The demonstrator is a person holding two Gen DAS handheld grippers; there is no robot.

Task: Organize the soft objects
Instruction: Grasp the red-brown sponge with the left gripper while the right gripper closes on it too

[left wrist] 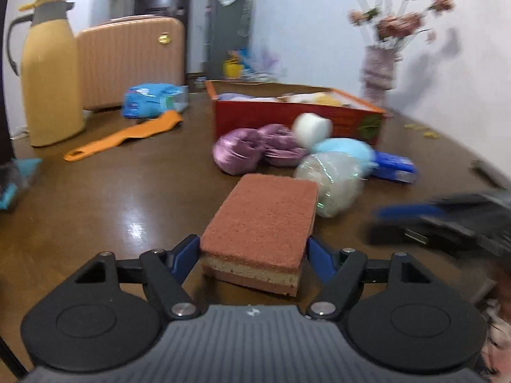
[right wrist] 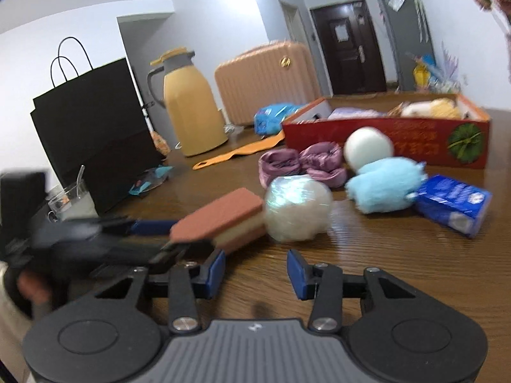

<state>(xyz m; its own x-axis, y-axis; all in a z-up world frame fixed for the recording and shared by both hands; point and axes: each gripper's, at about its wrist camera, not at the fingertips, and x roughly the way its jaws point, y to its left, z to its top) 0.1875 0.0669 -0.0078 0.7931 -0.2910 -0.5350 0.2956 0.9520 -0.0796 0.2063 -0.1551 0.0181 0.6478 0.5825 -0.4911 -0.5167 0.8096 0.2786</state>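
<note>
My left gripper (left wrist: 254,252) is shut on a brown and cream layered sponge (left wrist: 265,223), held just above the wooden table; it also shows in the right wrist view (right wrist: 223,217). Beyond it lie a wrapped white ball (left wrist: 332,185), purple fabric rolls (left wrist: 255,150), a white ball (left wrist: 311,127) and a light blue plush (left wrist: 345,150). A red box (left wrist: 297,115) behind them holds several soft items. My right gripper (right wrist: 255,271) is open and empty over the table, to the right of the sponge.
A yellow thermos (left wrist: 48,73), a pink suitcase (left wrist: 131,63), an orange tool (left wrist: 124,137) and a blue packet (left wrist: 153,99) stand at the back left. A blue carton (right wrist: 453,207) lies right. A black paper bag (right wrist: 92,134) and a glass (right wrist: 73,201) stand left. A flower vase (left wrist: 380,67) stands behind the box.
</note>
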